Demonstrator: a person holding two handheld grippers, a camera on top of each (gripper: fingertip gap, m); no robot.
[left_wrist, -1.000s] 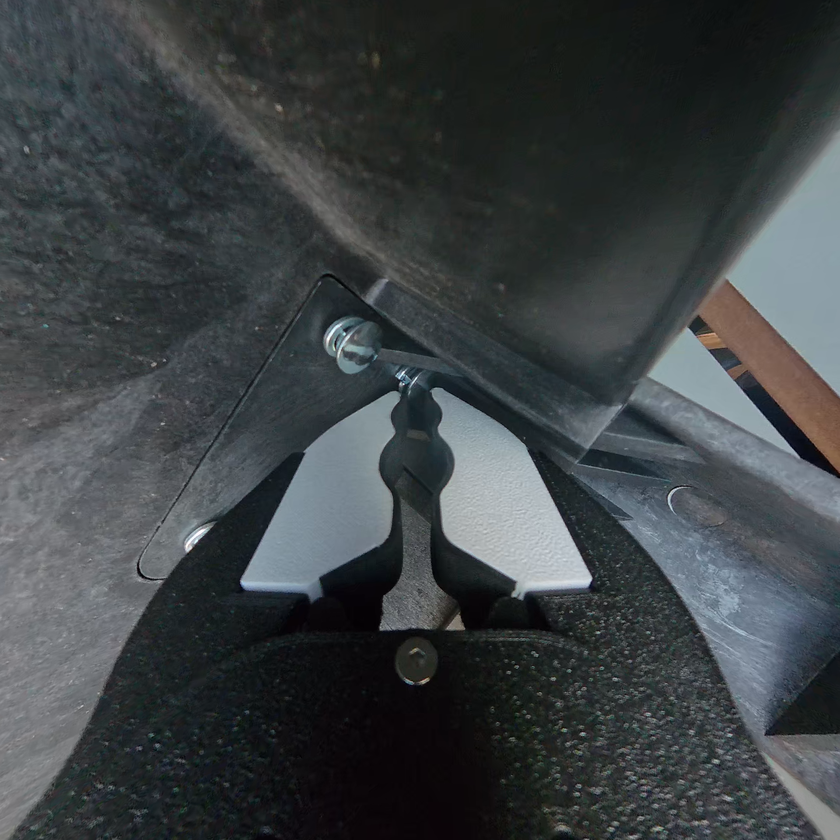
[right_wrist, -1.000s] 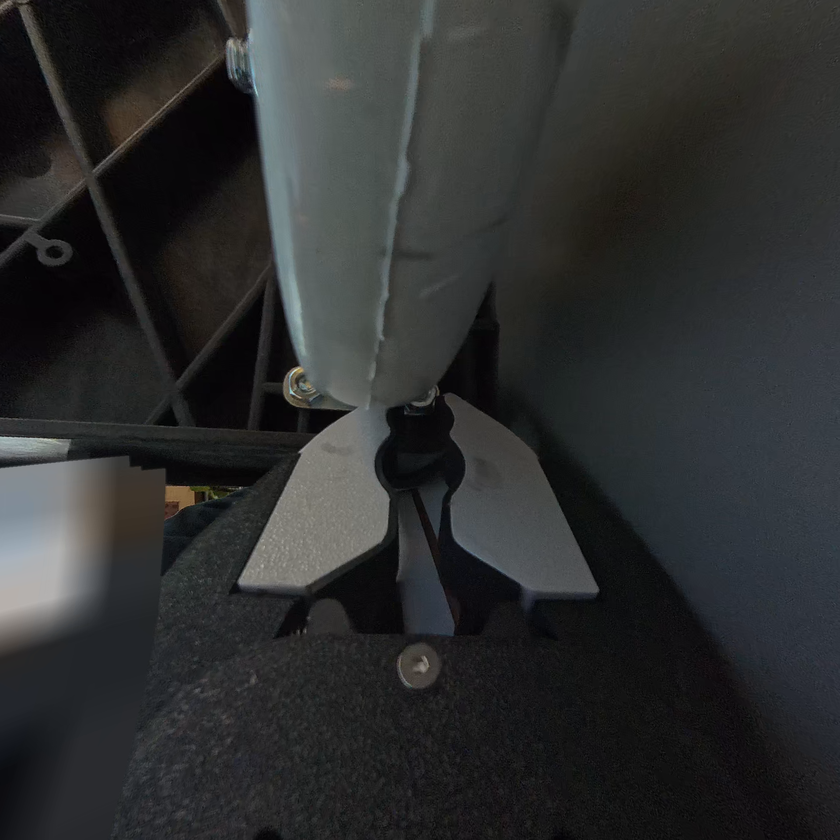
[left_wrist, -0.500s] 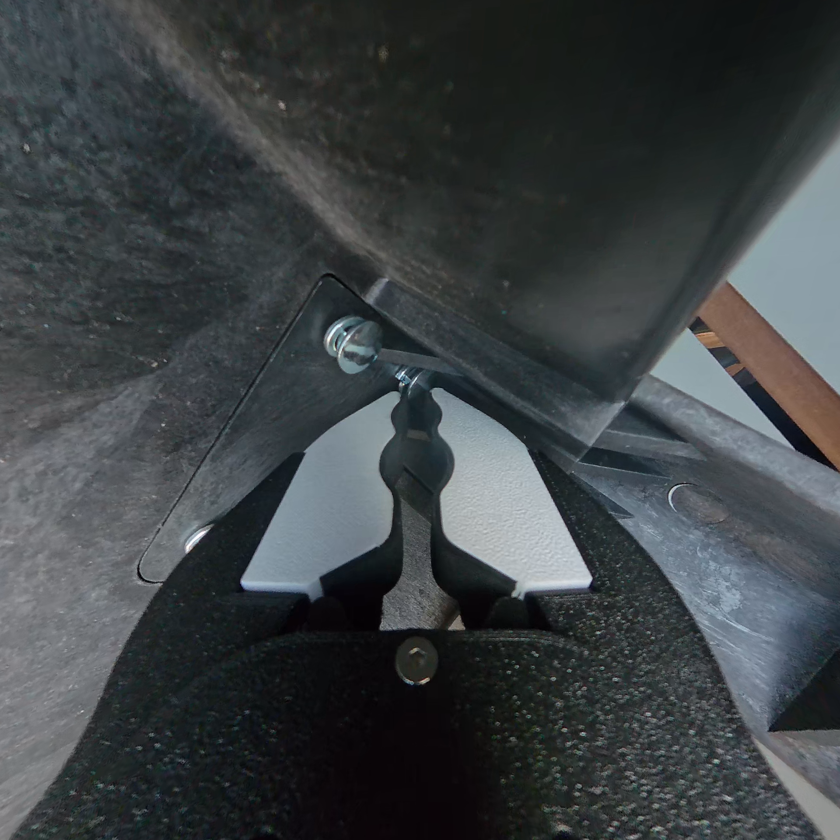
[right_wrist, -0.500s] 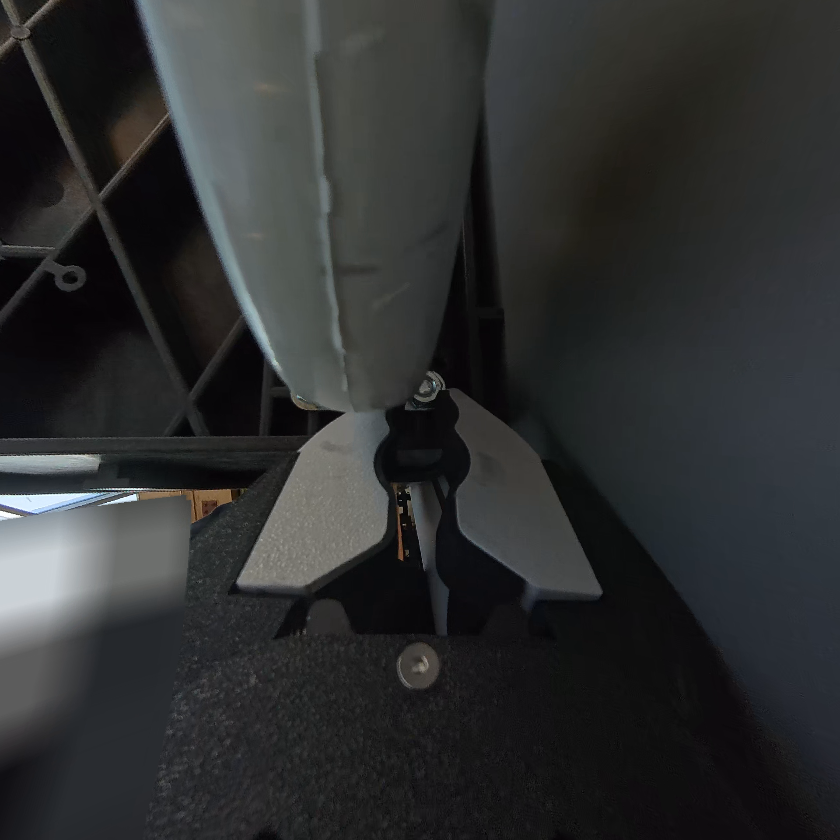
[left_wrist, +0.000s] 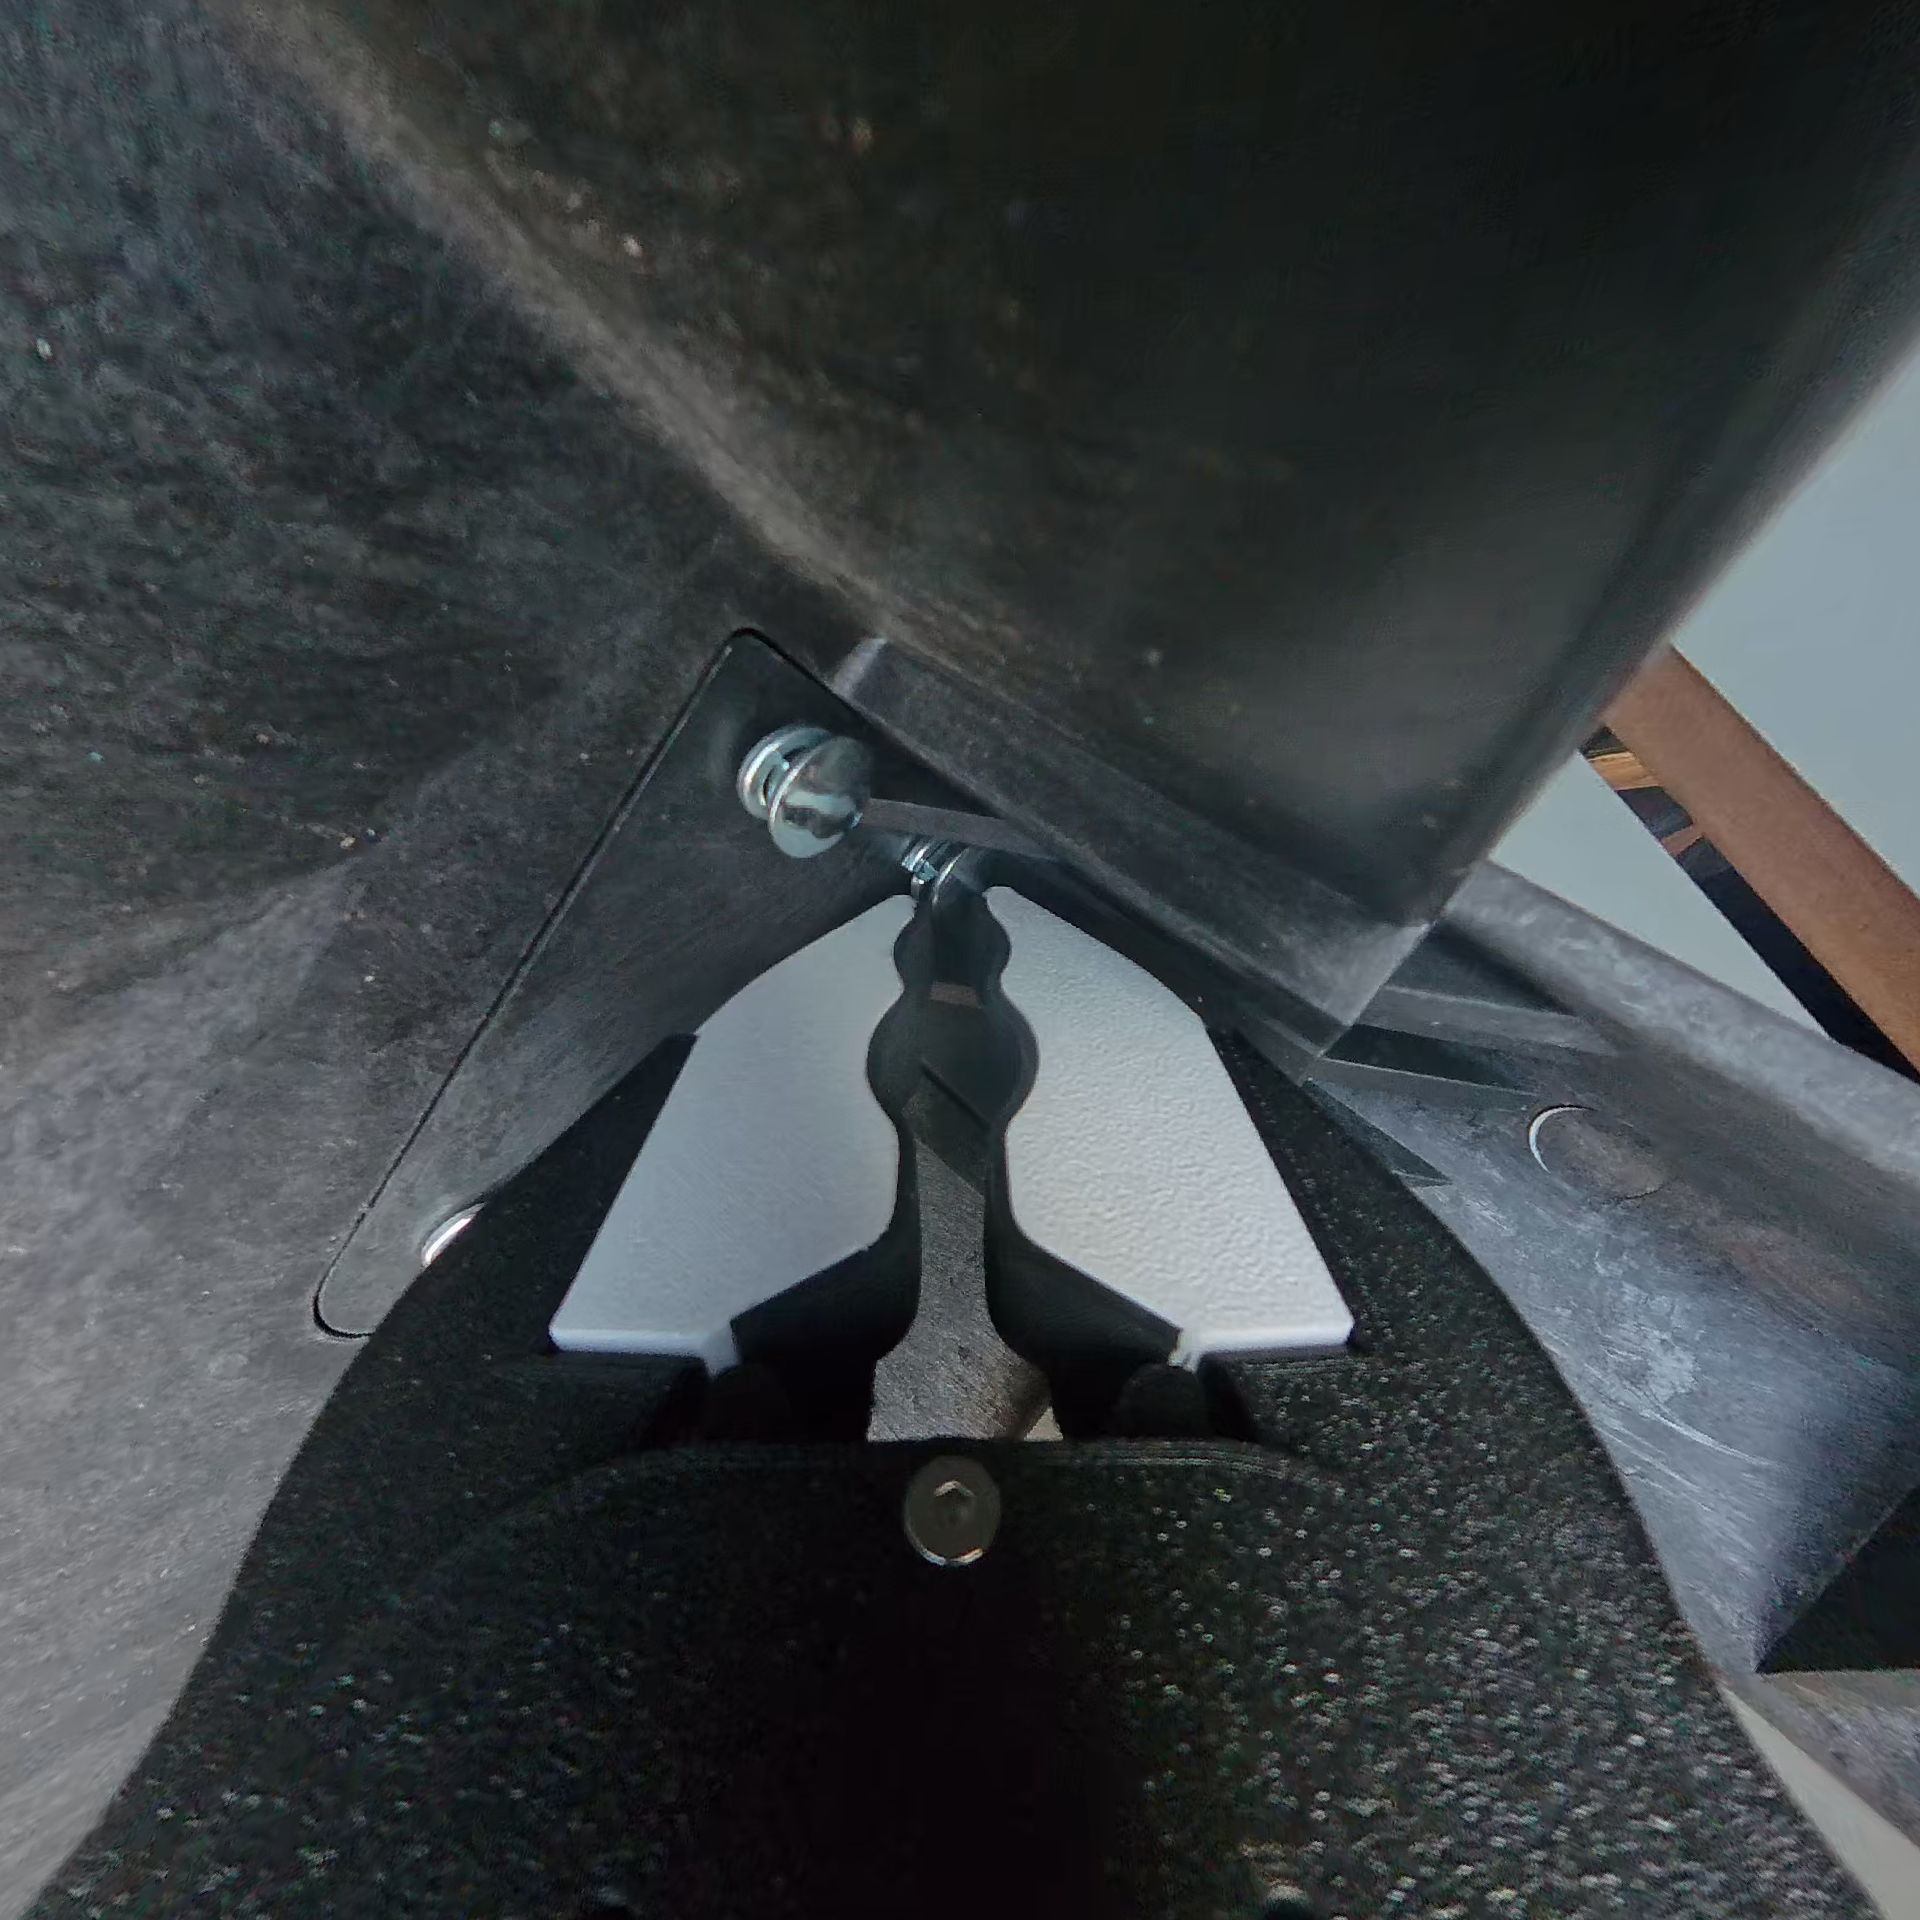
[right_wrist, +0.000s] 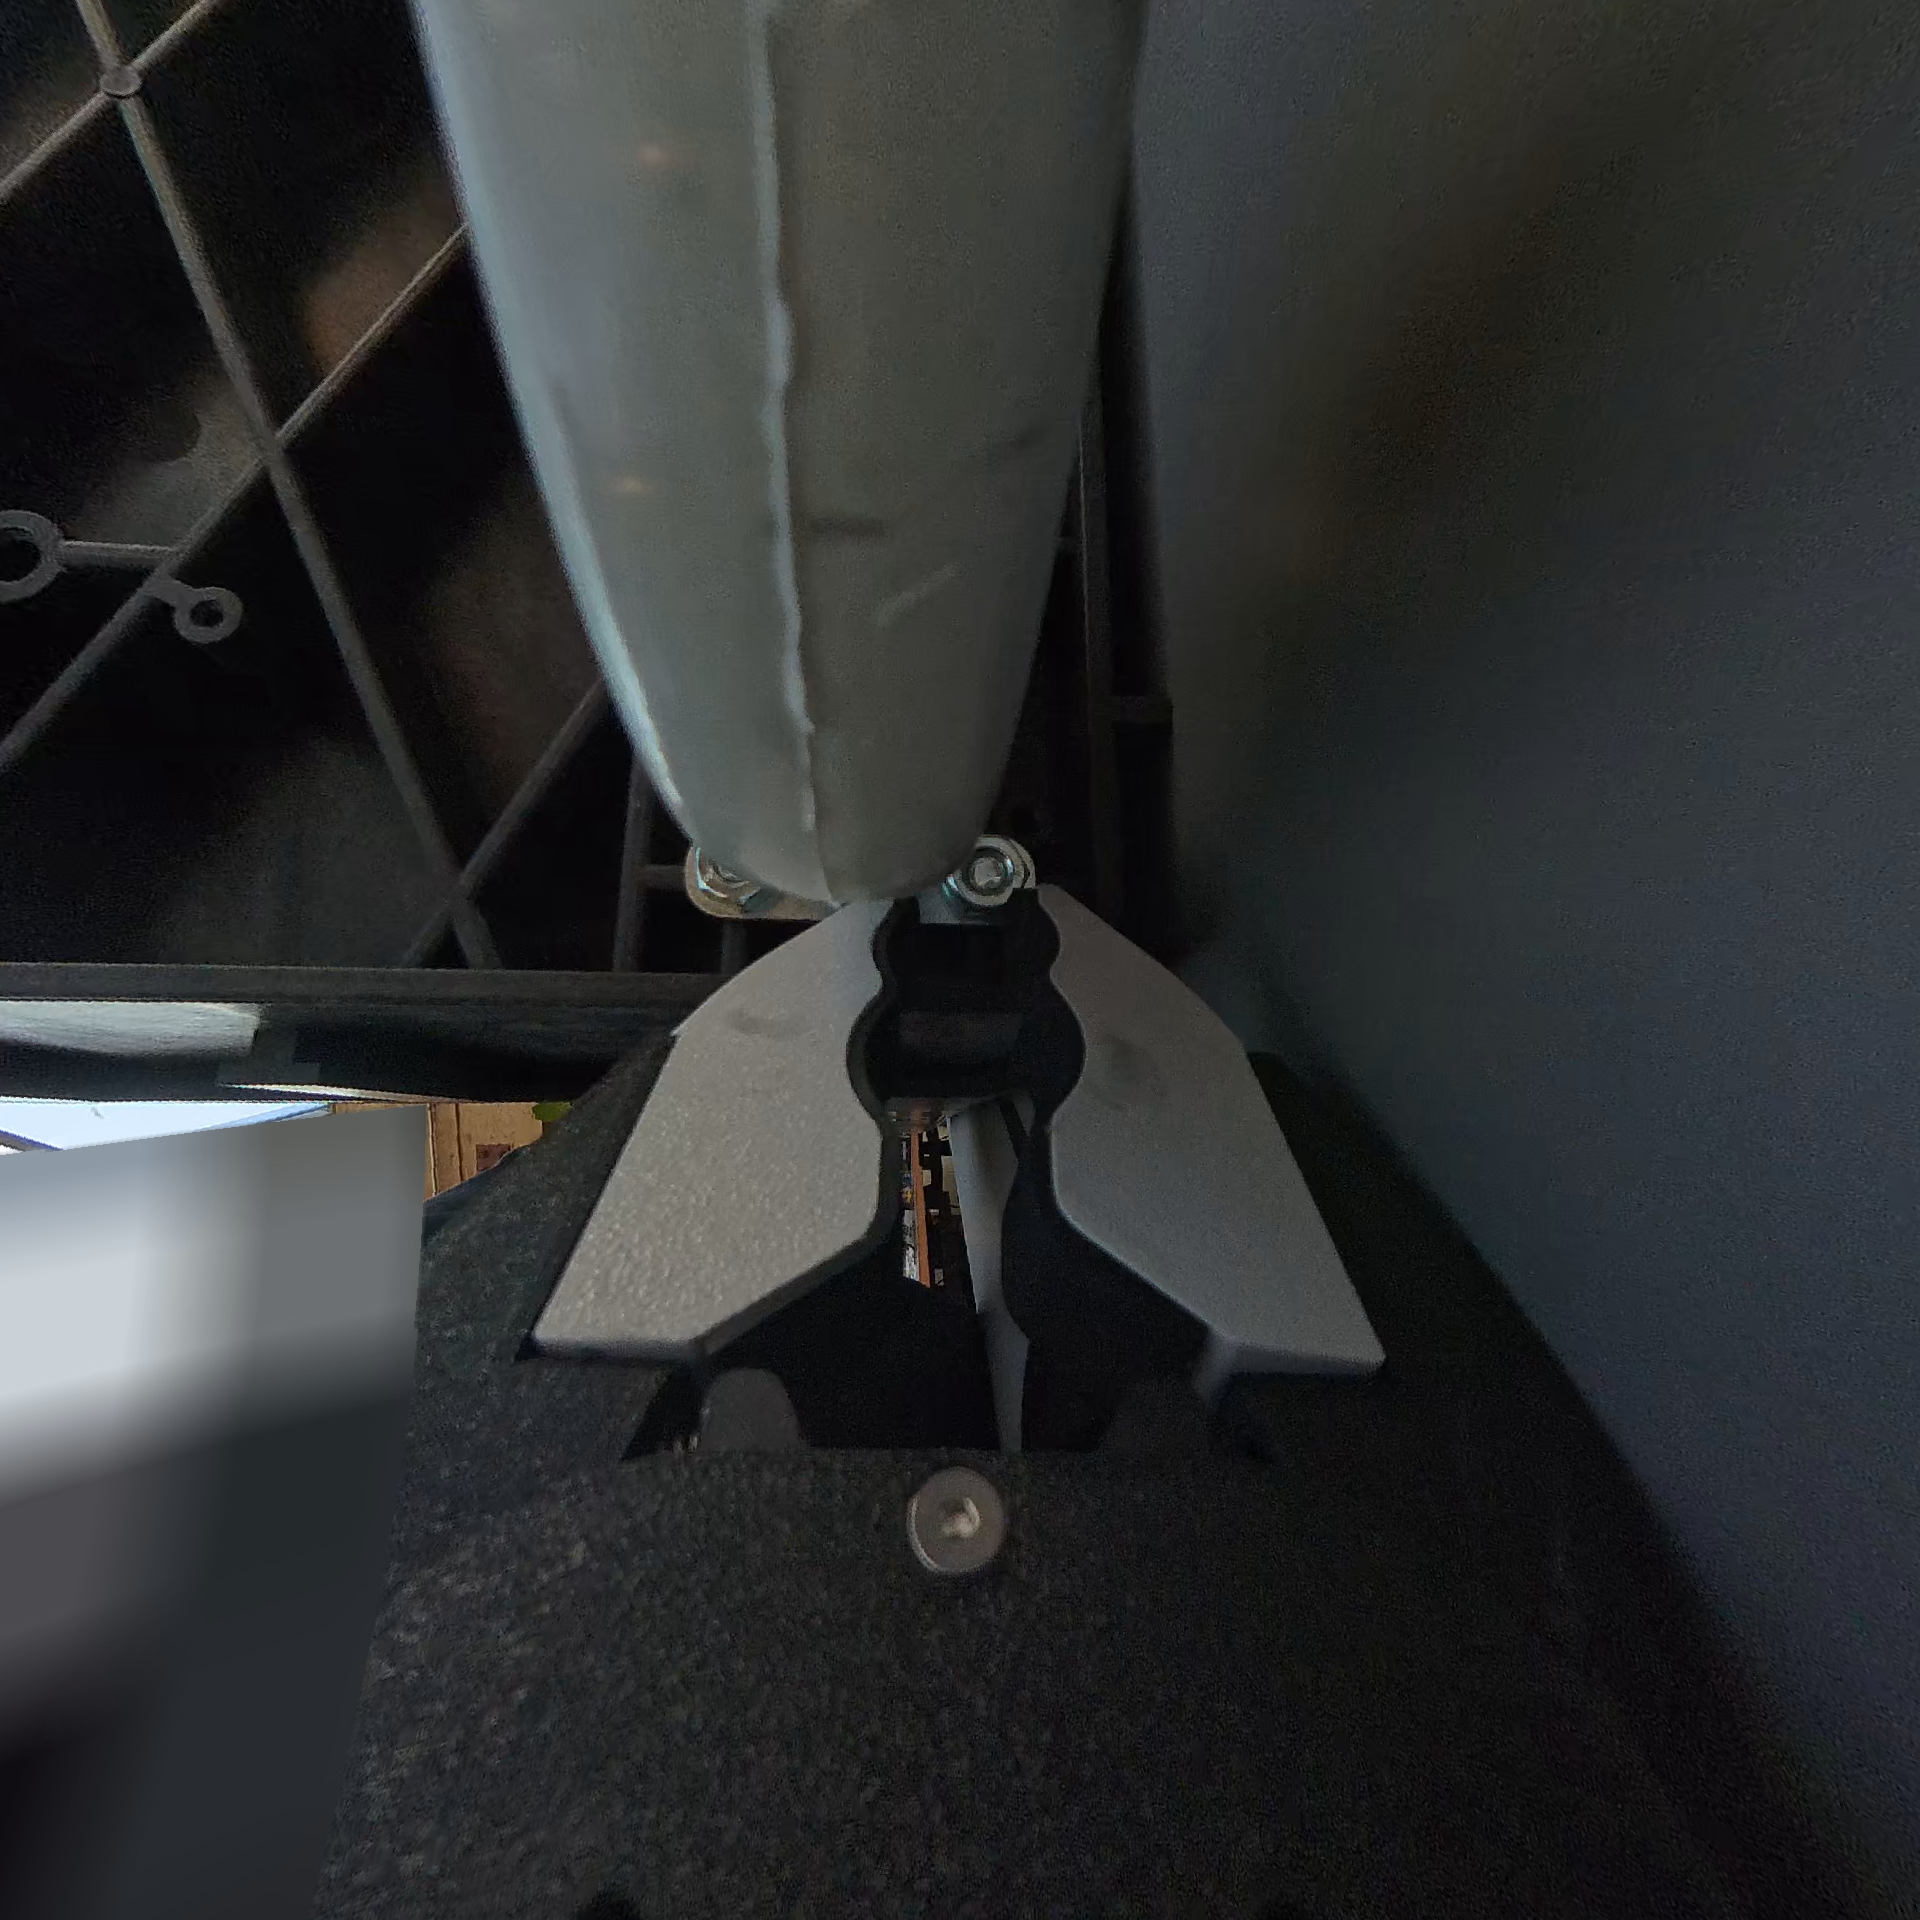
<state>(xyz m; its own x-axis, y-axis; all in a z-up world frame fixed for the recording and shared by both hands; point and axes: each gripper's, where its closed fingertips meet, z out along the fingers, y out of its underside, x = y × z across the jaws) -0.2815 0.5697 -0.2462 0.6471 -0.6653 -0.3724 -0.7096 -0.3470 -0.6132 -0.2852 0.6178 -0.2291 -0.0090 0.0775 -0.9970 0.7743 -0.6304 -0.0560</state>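
Observation:
In the left wrist view my left gripper (left_wrist: 943, 906) is shut on a small silver bolt (left_wrist: 935, 871) at the edge of a black metal bracket plate (left_wrist: 582, 1039). A larger silver bolt with washers (left_wrist: 800, 792) sits just left of it on the plate. A black square leg (left_wrist: 1299, 468) rises above the plate. In the right wrist view my right gripper (right_wrist: 966, 920) is open at the foot of a grey tapered metal leg (right_wrist: 810, 416). A silver bolt with a nut (right_wrist: 992, 871) stands between its fingertips with a gap beside it. A second nut (right_wrist: 717, 883) sits on the leg's flange to the left.
Dark felt-like underside (left_wrist: 208, 520) fills the left wrist view's left. A scuffed black plastic part (left_wrist: 1662, 1247) and a brown wooden bar (left_wrist: 1766, 831) lie to the right. In the right wrist view, ribbed black plastic (right_wrist: 260, 416) is at the left and a dark panel (right_wrist: 1507, 623) close at the right. About 6 centimetres separates my left fingertips from my right.
My right gripper's fingers have spread apart around the bolt, and the grey leg has shifted in its view. My left gripper and its bolt have not moved.

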